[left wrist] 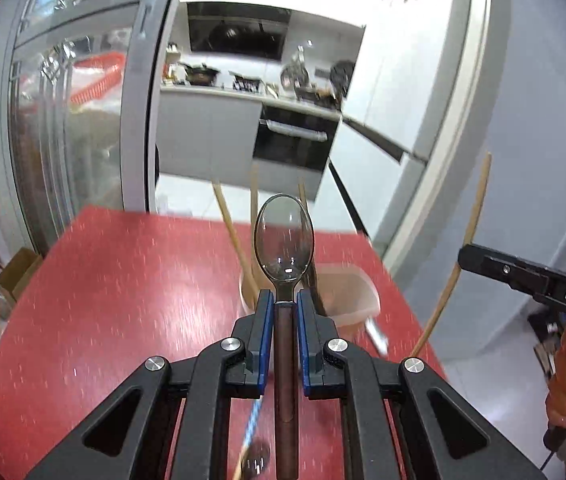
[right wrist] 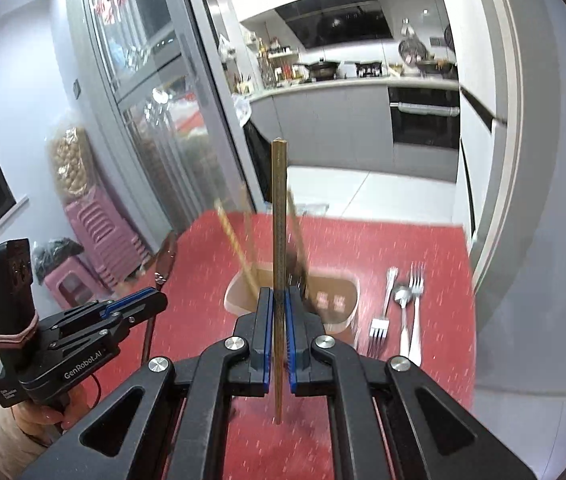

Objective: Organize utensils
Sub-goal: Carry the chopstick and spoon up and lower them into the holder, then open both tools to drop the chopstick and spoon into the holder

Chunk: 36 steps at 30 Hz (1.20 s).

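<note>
red table (left wrist: 123,300), spoon (left wrist: 284,236) in left tool (left wrist: 285,312)

Left wrist view: rides behind the left gripper (left wrist: 285,300), close over the red table (left wrist: 123,300), angled down, facing the kitchen. Right wrist view: the same behind the right gripper (right wrist: 279,296). Shared: table, utensil holder (right wrist: 339,304), kitchen counter (right wrist: 323,84); each catches the other gripper at its edge
</note>
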Motion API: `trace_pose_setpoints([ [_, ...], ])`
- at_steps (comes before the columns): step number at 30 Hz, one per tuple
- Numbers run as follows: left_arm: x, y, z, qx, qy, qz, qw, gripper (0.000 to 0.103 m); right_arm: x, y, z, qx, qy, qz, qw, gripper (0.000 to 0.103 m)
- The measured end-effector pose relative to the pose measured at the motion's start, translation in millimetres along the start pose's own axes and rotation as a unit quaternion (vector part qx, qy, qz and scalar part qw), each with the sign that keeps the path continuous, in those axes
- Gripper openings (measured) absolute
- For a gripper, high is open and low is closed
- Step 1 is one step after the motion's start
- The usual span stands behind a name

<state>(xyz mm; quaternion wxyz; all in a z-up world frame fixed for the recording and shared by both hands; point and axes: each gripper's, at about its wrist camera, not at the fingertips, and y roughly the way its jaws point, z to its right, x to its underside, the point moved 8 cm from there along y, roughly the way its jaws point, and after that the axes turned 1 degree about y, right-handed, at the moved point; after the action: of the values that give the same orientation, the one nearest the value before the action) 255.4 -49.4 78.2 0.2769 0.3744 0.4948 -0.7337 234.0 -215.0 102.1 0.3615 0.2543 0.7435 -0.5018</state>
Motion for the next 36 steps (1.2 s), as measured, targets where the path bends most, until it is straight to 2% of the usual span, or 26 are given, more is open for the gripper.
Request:
trace_pose_setpoints([
  [7, -50.9, 22.6, -5.5, -0.003, -0.015, 0.052, 0.9985, 0.036, -57.3, 8.6, 2.1, 0.021, -0.019, 0.035, 0.999, 0.007],
  [14, -61.7, 62.5, -14.0, -0.001, -0.044, 0.066, 0.9969, 0.036, -77.6, 32.9, 10.8, 0.041, -0.035, 0.051, 0.997, 0.006],
  [25, -50.4, 106.6, -21.2, -0.009, -0.051, 0.081, 0.9953, 0.036, -57.3, 84.1, 32.4, 0.06, -0.053, 0.027, 0.996, 0.006],
  [36, -19.5, 117.5, -23.9, -0.041, -0.019, 0.076, 0.9961, 0.036, -29.5, 121.8, 38.7, 0.056, -0.054, -0.013, 0.997, 0.006],
])
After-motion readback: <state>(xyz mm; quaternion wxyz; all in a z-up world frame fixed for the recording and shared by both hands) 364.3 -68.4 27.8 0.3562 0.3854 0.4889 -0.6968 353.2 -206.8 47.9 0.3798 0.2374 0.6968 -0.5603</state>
